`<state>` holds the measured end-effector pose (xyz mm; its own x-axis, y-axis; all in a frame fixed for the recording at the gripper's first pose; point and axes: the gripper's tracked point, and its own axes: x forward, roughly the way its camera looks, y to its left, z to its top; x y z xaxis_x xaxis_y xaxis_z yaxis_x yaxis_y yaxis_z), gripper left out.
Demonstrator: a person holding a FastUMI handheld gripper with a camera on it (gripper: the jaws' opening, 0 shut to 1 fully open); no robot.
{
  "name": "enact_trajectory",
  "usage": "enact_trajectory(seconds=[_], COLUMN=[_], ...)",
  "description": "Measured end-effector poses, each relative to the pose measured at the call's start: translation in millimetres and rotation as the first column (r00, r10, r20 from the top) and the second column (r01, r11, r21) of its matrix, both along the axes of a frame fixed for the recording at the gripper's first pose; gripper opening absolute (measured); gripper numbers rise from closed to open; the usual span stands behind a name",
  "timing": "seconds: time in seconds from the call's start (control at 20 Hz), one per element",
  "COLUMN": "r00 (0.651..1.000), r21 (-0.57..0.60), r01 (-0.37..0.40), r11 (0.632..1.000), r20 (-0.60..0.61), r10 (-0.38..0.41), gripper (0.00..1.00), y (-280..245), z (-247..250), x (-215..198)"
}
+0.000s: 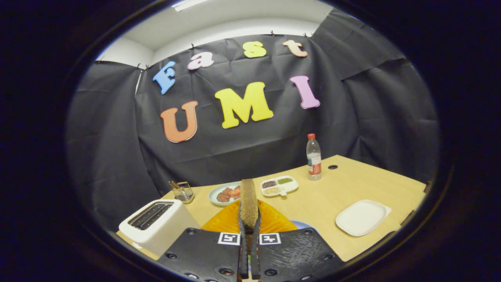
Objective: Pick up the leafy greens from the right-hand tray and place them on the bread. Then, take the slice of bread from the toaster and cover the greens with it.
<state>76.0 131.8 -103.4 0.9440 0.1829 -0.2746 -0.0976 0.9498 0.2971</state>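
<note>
Between the fingers of the gripper [249, 223], both pressing on it, a slice of bread [249, 201] stands edge-on, raised over an orange plate [274, 221]. Toaster [156, 224] sits just left of the fingers, slots empty. Beyond: dish of meat [219, 194], divided tray [279, 185], bottle [313, 158]. White tray [362, 217] lies right, on the table [325, 196].

- The slice of bread [249, 203] is brown and coarse, standing upright and edge-on, pinched between the two fingers of the gripper [249, 219] above the table.
- The toaster [155, 223] is white, slots up, near the table's left edge.
- The right-hand tray [362, 217] is white, near the table's right edge.
</note>
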Motion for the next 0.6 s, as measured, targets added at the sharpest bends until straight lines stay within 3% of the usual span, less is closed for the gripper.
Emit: enact_trajectory(seconds=[0.6], r00=[0.991], r21=[0.194], r01=[-0.046], r11=[0.98], r20=[-0.115], r10=[0.069], gripper=[0.06], y=[25], z=[-54], x=[1])
